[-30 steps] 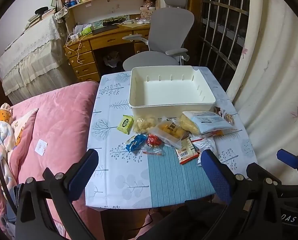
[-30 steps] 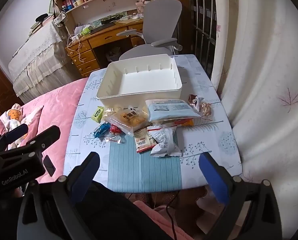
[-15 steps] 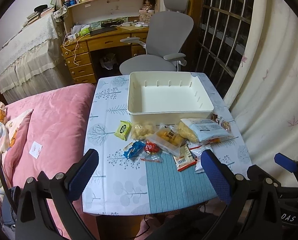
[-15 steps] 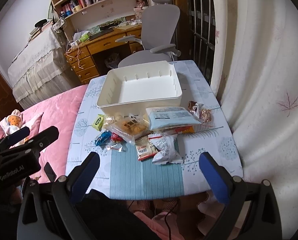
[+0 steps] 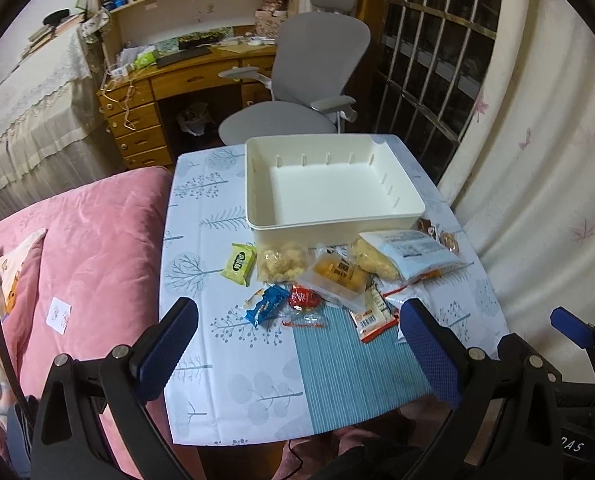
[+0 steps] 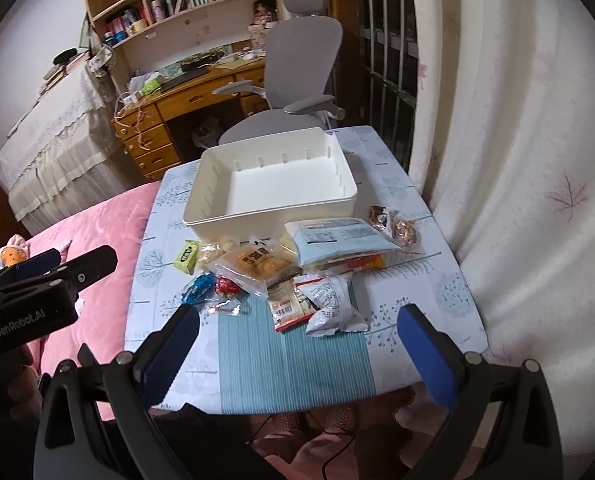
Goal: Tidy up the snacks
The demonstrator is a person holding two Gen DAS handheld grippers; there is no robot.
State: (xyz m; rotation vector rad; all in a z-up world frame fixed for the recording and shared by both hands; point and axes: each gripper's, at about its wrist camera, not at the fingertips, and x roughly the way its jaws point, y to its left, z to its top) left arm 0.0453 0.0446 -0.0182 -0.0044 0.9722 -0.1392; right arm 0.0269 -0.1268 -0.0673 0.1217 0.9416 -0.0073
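Both grippers (image 5: 297, 344) (image 6: 297, 344) nearer the snacks (image 5: 333, 276)

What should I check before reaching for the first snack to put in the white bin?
1. White bin empty and open on top: ok.
2. Left hand-held gripper open, holding nothing: ok.
3. Right hand-held gripper open, holding nothing: ok.
4. Green packet lies apart from the pile, easy first pick: ok.
5. Light blue bag overlaps other packets; single clean grasp: not ok.
6. Small wrapped candies sealed: cannot tell.
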